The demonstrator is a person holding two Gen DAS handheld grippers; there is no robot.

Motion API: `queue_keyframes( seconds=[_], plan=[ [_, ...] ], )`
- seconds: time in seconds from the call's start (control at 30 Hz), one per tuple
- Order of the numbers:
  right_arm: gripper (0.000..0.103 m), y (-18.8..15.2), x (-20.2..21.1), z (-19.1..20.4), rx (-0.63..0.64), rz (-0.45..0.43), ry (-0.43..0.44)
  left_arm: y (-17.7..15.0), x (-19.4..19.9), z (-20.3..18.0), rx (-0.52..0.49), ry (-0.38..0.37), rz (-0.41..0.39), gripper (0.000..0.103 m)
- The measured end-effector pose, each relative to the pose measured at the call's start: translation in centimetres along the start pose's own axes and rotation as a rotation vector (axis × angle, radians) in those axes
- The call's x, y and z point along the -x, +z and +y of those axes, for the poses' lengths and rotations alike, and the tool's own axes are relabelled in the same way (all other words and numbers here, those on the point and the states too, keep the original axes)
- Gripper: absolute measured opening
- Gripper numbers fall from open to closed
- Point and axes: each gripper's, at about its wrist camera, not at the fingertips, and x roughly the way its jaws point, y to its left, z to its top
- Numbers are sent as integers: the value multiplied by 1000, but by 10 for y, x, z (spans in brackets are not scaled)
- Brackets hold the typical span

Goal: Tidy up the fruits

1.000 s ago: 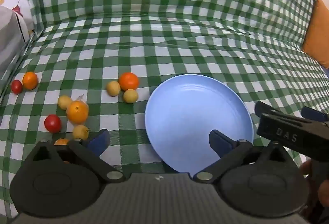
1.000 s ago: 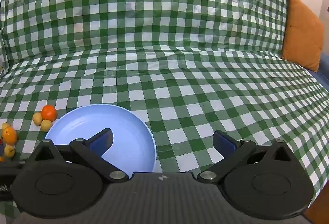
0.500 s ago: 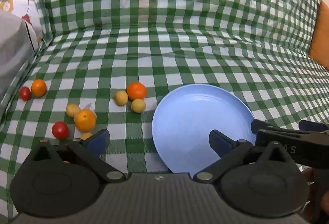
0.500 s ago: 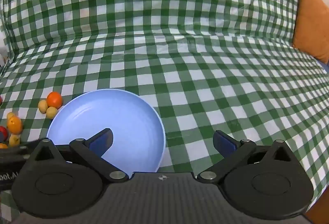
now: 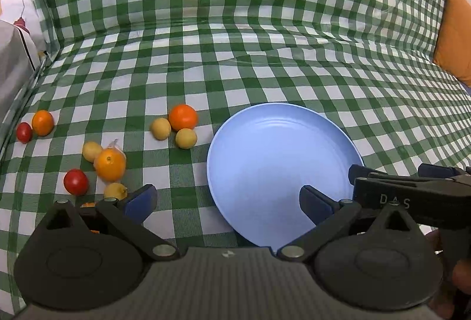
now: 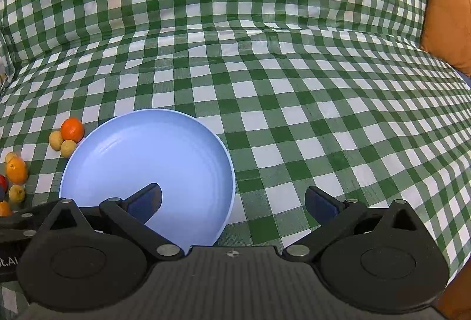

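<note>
Left wrist view: the blue plate (image 5: 265, 155) holds nothing, fruits (image 5: 110, 164) lie scattered on the checkered cloth (image 5: 235, 55), both hand-held grippers (image 5: 226, 199) (image 6: 232, 202) wide, holding nothing.

Both wrist cams sit low and close, looking forward over the checkered cloth (image 5: 235, 78). Left cam sits left of the right one; both views share the blue plate (image 5: 279, 161) (image 6: 147, 161) and nearby fruit.

Checked cloth (image 5: 265, 61) — plate (image 5: 282, 149), fruits (image 5: 182, 117)
</note>
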Motion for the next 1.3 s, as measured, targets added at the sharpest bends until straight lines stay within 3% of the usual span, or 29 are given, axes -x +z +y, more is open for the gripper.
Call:
queue_keyframes(
  seconds=[0.17,0.9,1.07,1.13,1.2,1.23,1.27,1.3],
  plan=[
    [102,-2,1,1,3,-4,-19,15,-8,17,11,-6,14,103],
    [102,-1,-6,-2,4,-8,-60,24,-15,15,65,-33,93,103],
    [102,6,2,-11,-35,-94,-79,26,-15,12,65,-90,116,103],
    [97,11,5,-16,-49,-135,-68,28,-10,16,60,-125,89,103],
    [80,15,3,-16,-60,-156,-55,32,-5,18,31,-107,54,100],
    [73,17,3,-18,-75,-165,-32,33,-1,23,14,-97,34,89],
    [54,14,6,-14,-88,-171,-7,36,1,27,6,-92,18,68],
    [35,15,8,-10,-99,-181,29,41,3,34,12,-93,5,57]
  ],
)
